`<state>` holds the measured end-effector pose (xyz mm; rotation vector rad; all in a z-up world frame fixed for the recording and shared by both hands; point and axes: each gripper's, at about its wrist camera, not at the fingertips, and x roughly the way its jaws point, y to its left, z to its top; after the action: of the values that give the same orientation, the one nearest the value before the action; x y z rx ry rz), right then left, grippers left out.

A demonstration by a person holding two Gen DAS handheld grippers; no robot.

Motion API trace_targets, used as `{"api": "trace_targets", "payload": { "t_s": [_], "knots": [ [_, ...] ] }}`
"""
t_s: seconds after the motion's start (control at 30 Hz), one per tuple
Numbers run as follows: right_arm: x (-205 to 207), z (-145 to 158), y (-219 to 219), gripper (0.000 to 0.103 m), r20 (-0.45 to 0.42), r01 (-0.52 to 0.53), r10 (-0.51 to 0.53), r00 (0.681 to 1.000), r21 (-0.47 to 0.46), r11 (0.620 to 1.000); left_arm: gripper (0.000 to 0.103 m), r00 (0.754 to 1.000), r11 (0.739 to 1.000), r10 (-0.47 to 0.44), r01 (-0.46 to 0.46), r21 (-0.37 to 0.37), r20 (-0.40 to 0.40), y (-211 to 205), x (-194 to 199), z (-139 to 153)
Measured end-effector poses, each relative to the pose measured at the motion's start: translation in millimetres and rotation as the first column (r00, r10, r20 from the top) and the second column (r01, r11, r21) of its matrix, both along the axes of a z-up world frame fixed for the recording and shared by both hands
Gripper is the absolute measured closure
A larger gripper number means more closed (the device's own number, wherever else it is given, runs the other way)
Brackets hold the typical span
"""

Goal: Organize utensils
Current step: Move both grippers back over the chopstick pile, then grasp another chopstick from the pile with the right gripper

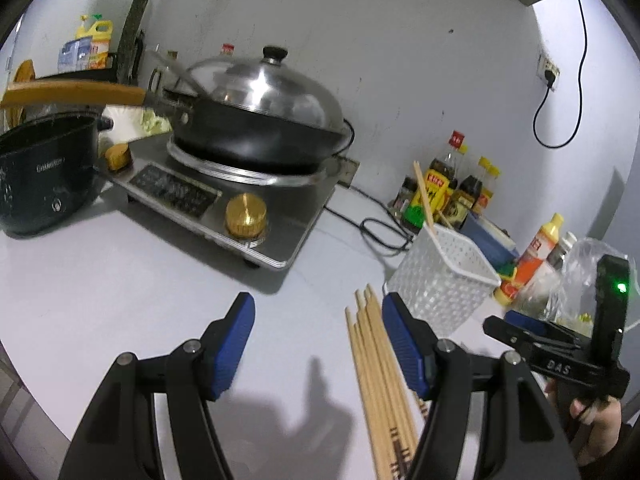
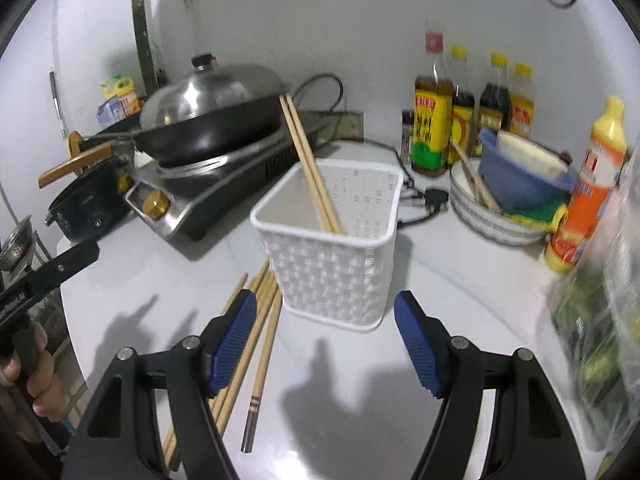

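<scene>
Currently both hand-held grippers stand apart and empty: left hand-held gripper (image 1: 318, 344), right hand-held gripper (image 2: 325, 340). Loose chopsticks (image 2: 256, 332) lie on the table (image 2: 460, 280), touching the basket (image 2: 332, 256). Close on one pair mid-length, lift it level, then drop it tip-down beside the two chopsticks already standing inside.

Both wrist views tilt down; share basket (image 1: 442, 276), chopsticks (image 2: 256, 332)

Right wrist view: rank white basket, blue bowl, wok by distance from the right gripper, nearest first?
From the right gripper:
1. White basket, straight ahead, just past the jaws.
2. Blue bowl, ahead to the right, in the stacked dishes.
3. Wok, far left, on the cooker.
</scene>
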<state>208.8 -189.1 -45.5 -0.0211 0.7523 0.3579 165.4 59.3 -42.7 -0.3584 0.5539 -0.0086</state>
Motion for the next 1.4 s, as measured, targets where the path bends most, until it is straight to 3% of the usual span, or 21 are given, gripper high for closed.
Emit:
{"api": "trace_targets", "payload": {
  "t_s": [0.27,0.7,0.87,1.03,1.17,1.4],
  "knots": [
    [12,-41,22,0.033,-0.110,-0.030,0.024,0.994,-0.058,0.998,0.037,0.997,1.000,-0.008,0.007,-0.011,-0.079,12,-3,-28],
    [30,-74,60,0.034,-0.171,-0.091,0.068,0.983,-0.130,0.987,0.037,0.988,1.000,0.008,-0.011,-0.018,-0.152,35,-9,-54],
    [33,-81,70,0.064,-0.184,-0.110,0.081,0.980,-0.152,0.982,0.037,0.986,1.000,0.010,-0.012,-0.015,-0.164,37,-8,-57],
    [33,-83,74,0.077,-0.170,-0.128,0.100,0.980,-0.164,0.978,0.037,0.985,1.000,0.004,-0.005,-0.007,-0.175,33,-6,-59],
    [30,-84,74,0.097,-0.161,-0.155,0.129,0.979,-0.159,0.975,0.037,0.981,1.000,-0.014,0.016,0.009,-0.195,21,-1,-60],
    [14,-78,60,0.097,-0.132,-0.188,0.171,0.976,-0.123,0.974,0.037,0.966,0.991,-0.086,0.108,0.079,-0.243,-17,7,-62]
  ]
}}
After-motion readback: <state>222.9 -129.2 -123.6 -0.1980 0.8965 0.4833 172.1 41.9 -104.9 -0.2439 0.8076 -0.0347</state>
